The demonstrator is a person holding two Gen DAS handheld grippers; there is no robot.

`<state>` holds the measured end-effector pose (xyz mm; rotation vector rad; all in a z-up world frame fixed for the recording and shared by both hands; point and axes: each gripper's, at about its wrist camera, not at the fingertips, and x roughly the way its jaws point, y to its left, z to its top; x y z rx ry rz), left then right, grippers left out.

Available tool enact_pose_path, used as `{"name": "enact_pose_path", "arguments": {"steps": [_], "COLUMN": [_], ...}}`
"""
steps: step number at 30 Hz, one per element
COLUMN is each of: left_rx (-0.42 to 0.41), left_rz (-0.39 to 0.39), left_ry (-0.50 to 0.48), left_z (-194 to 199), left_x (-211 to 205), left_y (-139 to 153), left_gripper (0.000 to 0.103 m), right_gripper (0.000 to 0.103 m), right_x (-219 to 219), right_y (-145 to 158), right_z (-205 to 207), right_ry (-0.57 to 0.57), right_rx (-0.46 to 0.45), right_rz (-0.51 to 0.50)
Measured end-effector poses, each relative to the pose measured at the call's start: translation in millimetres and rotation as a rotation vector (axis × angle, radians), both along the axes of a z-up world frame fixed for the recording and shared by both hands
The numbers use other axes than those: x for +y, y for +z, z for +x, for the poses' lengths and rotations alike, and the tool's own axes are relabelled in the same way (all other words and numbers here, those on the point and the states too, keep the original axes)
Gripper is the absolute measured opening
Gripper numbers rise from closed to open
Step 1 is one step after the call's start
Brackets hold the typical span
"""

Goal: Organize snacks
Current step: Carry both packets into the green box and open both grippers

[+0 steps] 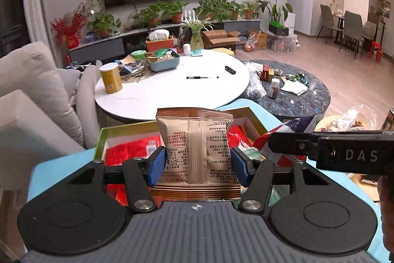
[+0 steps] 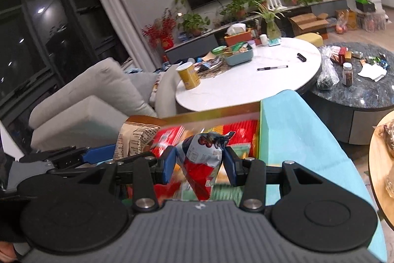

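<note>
Left wrist: left hand-held gripper (image 1: 198,165) clamped on brown snack packet (image 1: 197,152), held above open snack box (image 1: 128,130). Keep squeeze steady, packet upright.

Right wrist: right hand-held gripper (image 2: 200,164) pinching red-grey snack bag (image 2: 205,159) over same box (image 2: 221,111). Lift clear of rim; keep apart from left hand-held gripper (image 2: 98,154).

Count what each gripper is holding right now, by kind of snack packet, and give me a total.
Tan paper snack packet with brown crimped ends, in the left gripper: 1
Red and silver foil snack packet, in the right gripper: 1
Total: 2
</note>
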<state>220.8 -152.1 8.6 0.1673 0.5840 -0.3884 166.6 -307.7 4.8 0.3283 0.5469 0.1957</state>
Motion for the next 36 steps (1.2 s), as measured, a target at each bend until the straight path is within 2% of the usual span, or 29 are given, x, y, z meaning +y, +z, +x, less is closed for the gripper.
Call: {"name": "enact_pose_path", "arguments": {"steps": [7, 10, 13, 15, 18, 27, 36], "left_rx": [0.065, 0.096, 0.093, 0.1, 0.098, 0.059, 0.027], "left_rz": [0.034, 0.033, 0.028, 0.022, 0.034, 0.017, -0.006], "left_ry": [-0.02, -0.025, -0.024, -0.023, -0.028, 0.014, 0.051], "left_z": [53.6, 66.4, 73.0, 75.5, 72.7, 51.7, 8.7], "left_x": [-13.7, -14.8, -12.9, -11.4, -9.4, 15.2, 43.8], "left_y": [-26.0, -36.1, -38.8, -38.6, -37.2, -20.1, 4.1], "left_gripper": [0.054, 0.054, 0.056, 0.061, 0.068, 0.072, 0.075], "right_gripper": [0.067, 0.067, 0.067, 0.067, 0.067, 0.067, 0.067], "right_x": [-4.5, -3.9, -1.6, 1.4, 2.8, 1.2, 8.7], "right_y": [-9.6, -15.8, -22.6, -24.9, -27.5, -12.2, 9.1], "right_z": [42.0, 53.6, 62.4, 66.1, 69.4, 48.0, 6.9], "right_ry": [-0.022, -0.02, -0.02, -0.019, -0.031, -0.045, -0.005], "right_rx": [0.032, 0.049, 0.068, 0.08, 0.093, 0.056, 0.017], "right_rz": [0.004, 0.011, 0.012, 0.011, 0.028, 0.028, 0.009]}}
